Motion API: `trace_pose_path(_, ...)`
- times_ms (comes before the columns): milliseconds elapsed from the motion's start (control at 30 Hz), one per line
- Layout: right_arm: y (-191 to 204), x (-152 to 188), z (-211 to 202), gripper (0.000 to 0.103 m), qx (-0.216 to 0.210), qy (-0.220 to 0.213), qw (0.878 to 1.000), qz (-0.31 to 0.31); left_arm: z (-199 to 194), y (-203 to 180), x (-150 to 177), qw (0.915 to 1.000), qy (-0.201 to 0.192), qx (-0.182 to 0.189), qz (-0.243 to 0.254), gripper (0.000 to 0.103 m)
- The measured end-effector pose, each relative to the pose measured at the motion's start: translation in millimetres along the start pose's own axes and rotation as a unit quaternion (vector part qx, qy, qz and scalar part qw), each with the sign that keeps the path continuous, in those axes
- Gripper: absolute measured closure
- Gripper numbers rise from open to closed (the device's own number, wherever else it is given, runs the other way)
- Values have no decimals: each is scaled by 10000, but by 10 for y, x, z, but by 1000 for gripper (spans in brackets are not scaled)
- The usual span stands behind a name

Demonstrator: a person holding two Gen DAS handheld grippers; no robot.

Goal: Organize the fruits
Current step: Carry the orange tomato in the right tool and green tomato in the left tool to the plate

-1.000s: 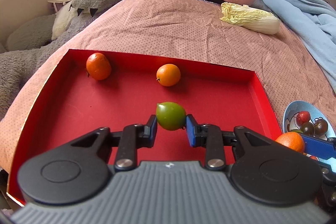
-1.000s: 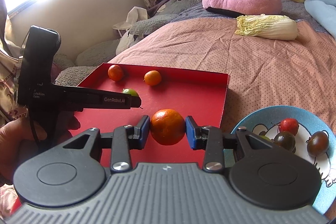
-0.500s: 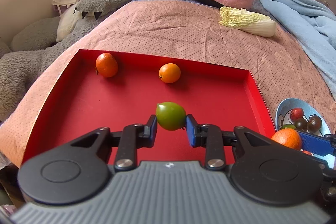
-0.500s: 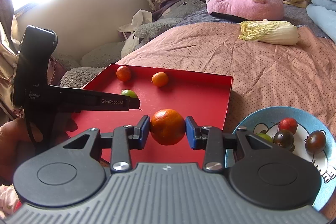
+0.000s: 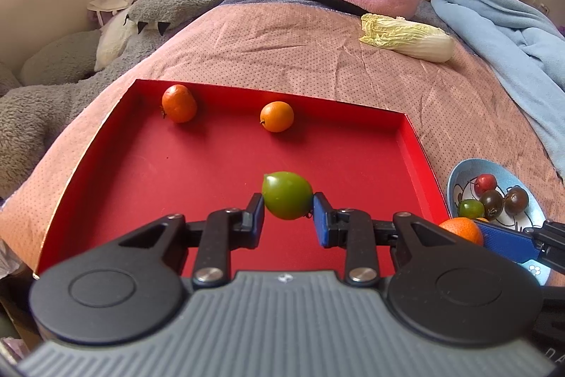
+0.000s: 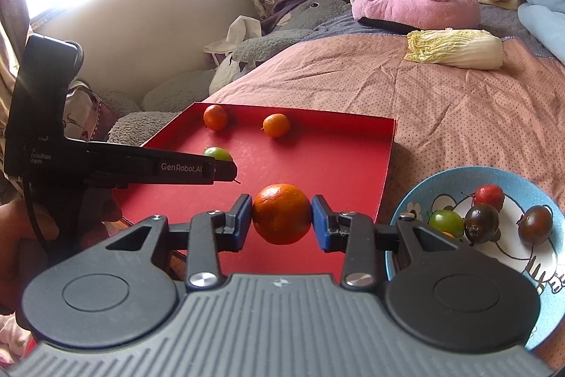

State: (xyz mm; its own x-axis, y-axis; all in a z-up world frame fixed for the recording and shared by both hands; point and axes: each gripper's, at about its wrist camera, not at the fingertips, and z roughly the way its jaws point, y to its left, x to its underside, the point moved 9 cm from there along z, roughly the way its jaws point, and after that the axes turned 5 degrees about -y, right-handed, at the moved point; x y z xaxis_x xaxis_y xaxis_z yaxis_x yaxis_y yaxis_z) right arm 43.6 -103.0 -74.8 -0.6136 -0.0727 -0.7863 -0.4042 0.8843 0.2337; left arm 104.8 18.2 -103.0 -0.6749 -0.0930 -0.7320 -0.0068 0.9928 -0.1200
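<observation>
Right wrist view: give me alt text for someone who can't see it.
The right tongs grip an orange above a red tray on a bed. The tray holds two small oranges, and the left tongs hold a green tomato over it. A blue plate of tomatoes sits right.

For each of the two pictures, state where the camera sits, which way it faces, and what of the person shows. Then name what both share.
Left wrist: on the left gripper, facing down over the red tray, holding a green fruit; no body.
Right wrist: on the right gripper, holding an orange; a hand shows.
Shared: tray, blue bowl, cabbage.
</observation>
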Motion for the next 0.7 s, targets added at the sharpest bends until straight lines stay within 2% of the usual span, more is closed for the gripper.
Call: trace_pose_path(700, -14, 40, -86, 60, -118, -105, 9998, 101, 13, -92, 79, 9999, 113, -46, 110, 71)
